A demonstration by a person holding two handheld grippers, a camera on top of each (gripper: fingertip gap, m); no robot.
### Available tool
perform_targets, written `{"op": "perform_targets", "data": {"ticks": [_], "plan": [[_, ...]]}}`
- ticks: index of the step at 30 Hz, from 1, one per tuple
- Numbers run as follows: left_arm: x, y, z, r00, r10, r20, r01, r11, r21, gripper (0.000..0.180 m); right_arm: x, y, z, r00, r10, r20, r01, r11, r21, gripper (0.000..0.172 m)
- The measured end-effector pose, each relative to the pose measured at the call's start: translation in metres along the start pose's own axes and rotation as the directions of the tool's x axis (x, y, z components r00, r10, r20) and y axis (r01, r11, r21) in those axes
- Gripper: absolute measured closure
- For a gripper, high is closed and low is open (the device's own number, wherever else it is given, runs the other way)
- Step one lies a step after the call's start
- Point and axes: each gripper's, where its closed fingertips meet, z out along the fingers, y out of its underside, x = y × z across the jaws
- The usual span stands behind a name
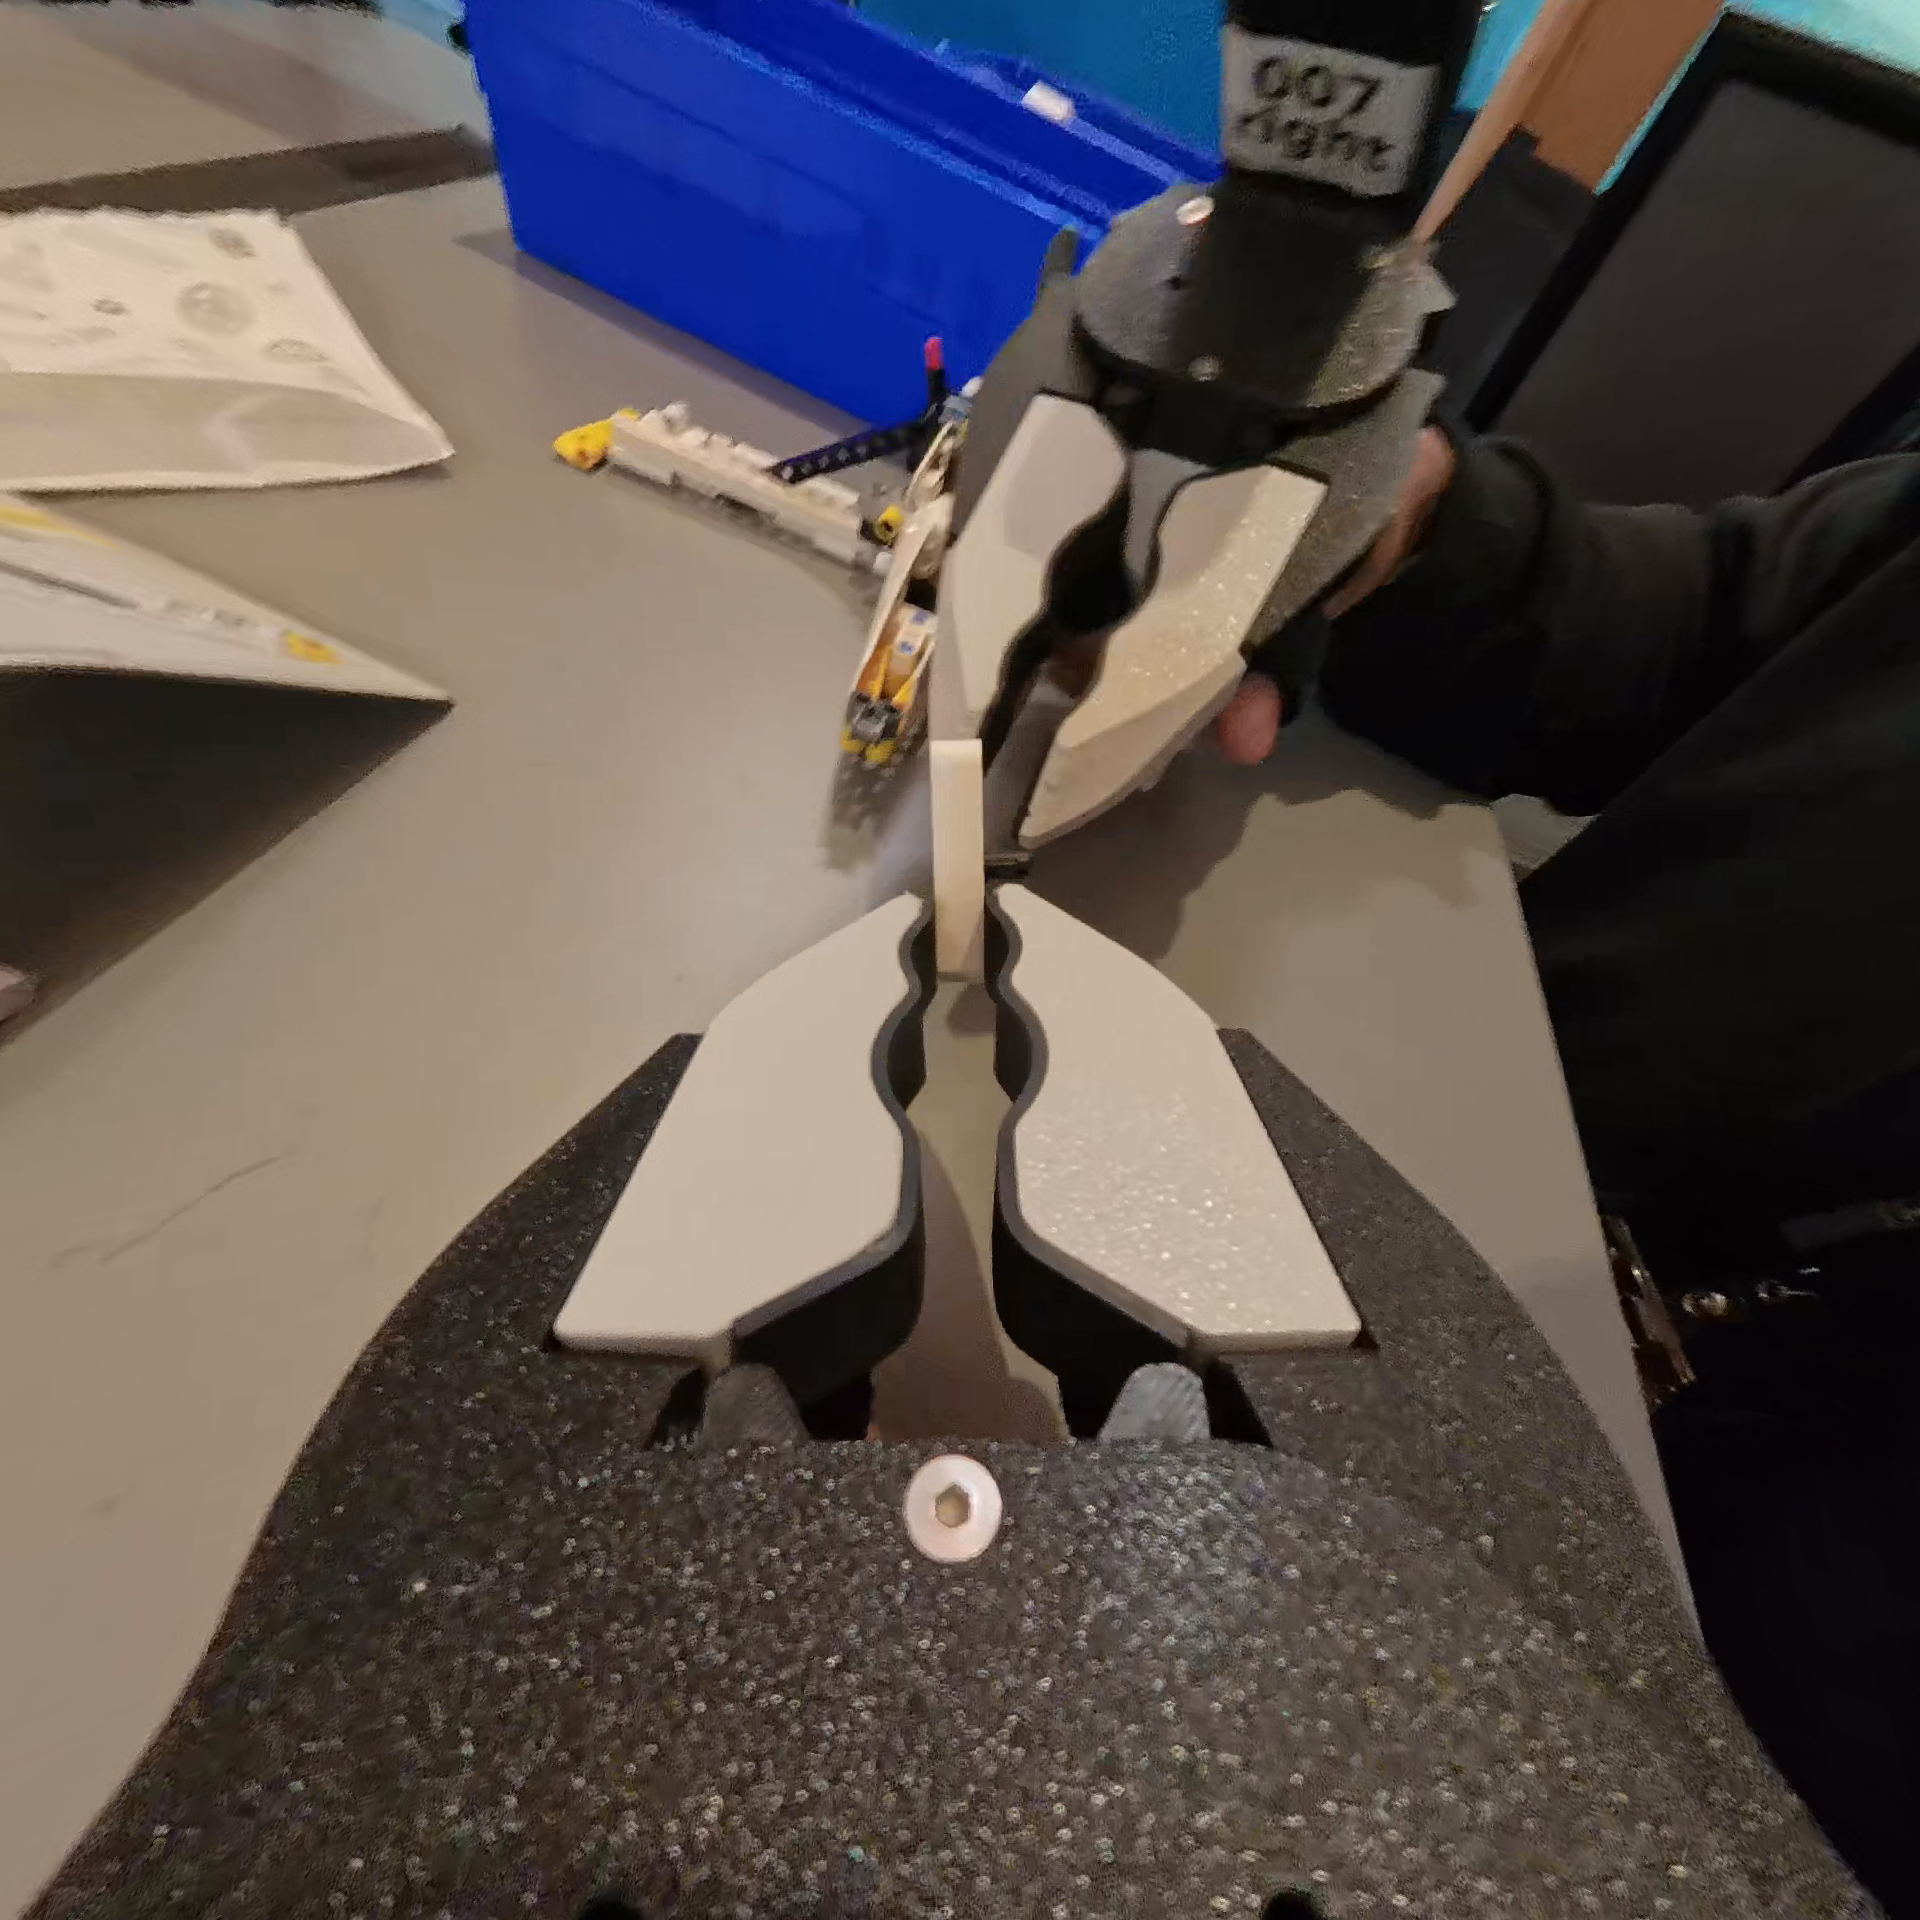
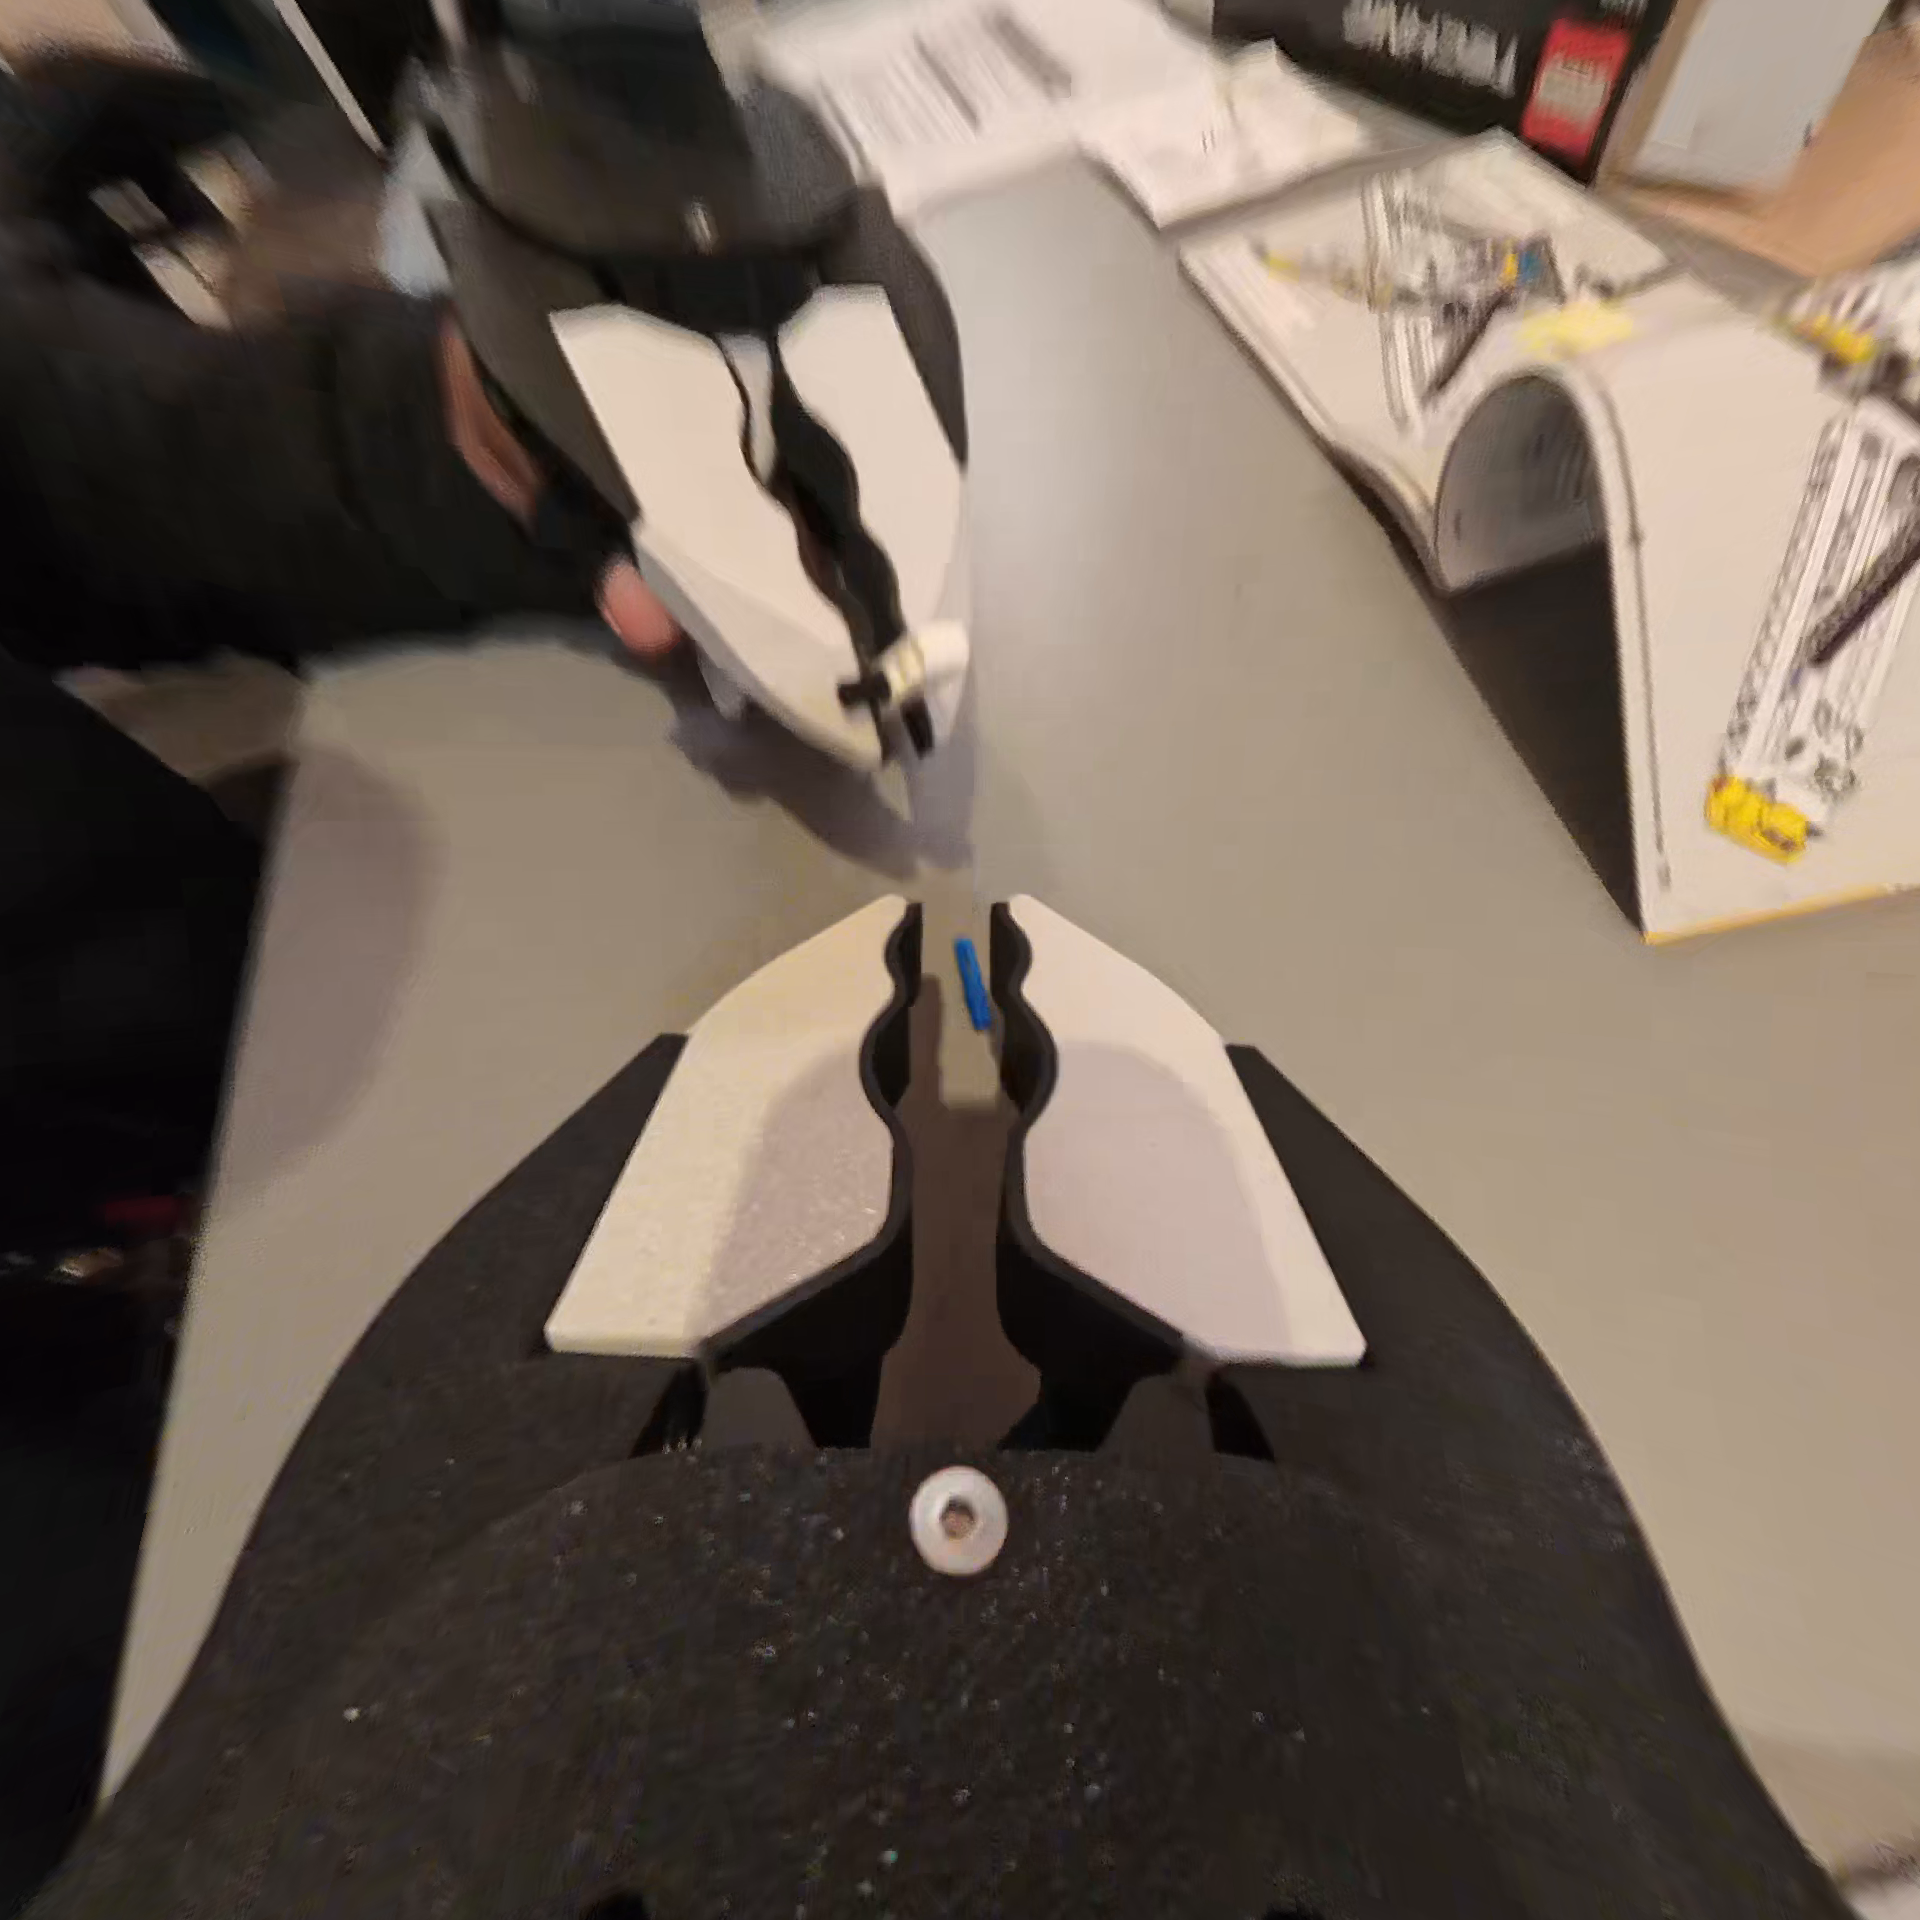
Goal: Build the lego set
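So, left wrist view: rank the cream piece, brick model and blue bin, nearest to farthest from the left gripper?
1. Cream piece: between the left gripper's fingertips, upright.
2. Brick model: white and yellow, on the table ahead, slightly left.
3. Blue bin: farthest, at the back, behind the model.

A blue plastic bin (image 1: pixel 790 197) is seen at the far side of the grey counter (image 1: pixel 416 935). Open instruction booklets (image 1: pixel 156 343) are spread to the left, and a white-and-yellow brick model (image 1: pixel 748 488) is laid before the bin.
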Motion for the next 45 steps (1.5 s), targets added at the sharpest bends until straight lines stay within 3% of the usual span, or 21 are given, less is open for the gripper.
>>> {"op": "perform_targets", "data": {"ticks": [4, 10, 30, 33, 36, 39, 42, 45], "plan": [[-0.011, 0.018, 0.003, 0.997, 0.003, 0.079, 0.007, 0.992, -0.125, 0.173, 0.004, 0.029, 0.012, 0.995, -0.062, -0.073, 0.048, 0.982, -0.181, 0.159], [-0.014, 0.030, 0.008, 0.993, -0.017, 0.115, 0.041, 0.977, -0.209, 0.173, 0.003, 0.046, 0.028, 0.991, -0.109, -0.076, 0.082, 0.954, -0.287, 0.157], [-0.017, 0.030, 0.007, 0.990, -0.023, 0.139, 0.052, 0.977, -0.208, 0.173, 0.004, 0.046, 0.034, 0.982, -0.152, -0.116, 0.114, 0.951, -0.289, 0.167], [-0.023, 0.026, 0.006, 0.981, -0.012, 0.192, 0.047, 0.983, -0.179, 0.173, 0.007, 0.032, 0.032, 0.980, -0.122, -0.160, 0.090, 0.977, -0.194, 0.167], [-0.036, 0.024, 0.001, 0.955, 0.042, 0.293, 0.008, 0.985, -0.170, 0.173, 0.009, 0.011, 0.027, 0.988, 0.038, -0.147, -0.043, 0.999, -0.031, 0.168], [-0.040, 0.019, -0.002, 0.955, 0.000, 0.298, 0.037, 0.992, -0.118, 0.173, 0.012, -0.007, 0.022, 0.973, 0.219, -0.072, -0.210, 0.971, 0.114, 0.168], [-0.042, 0.015, -0.004, 0.954, -0.032, 0.297, 0.060, 0.995, -0.085, 0.173, 0.012, -0.013, 0.026, 0.951, 0.309, -0.017, -0.303, 0.942, 0.144, 0.168], [-0.041, 0.015, -0.002, 0.944, 0.023, 0.328, 0.010, 0.995, -0.097, 0.173, 0.013, -0.016, 0.032, 0.930, 0.368, -0.003, -0.364, 0.919, 0.156, 0.168]]}}
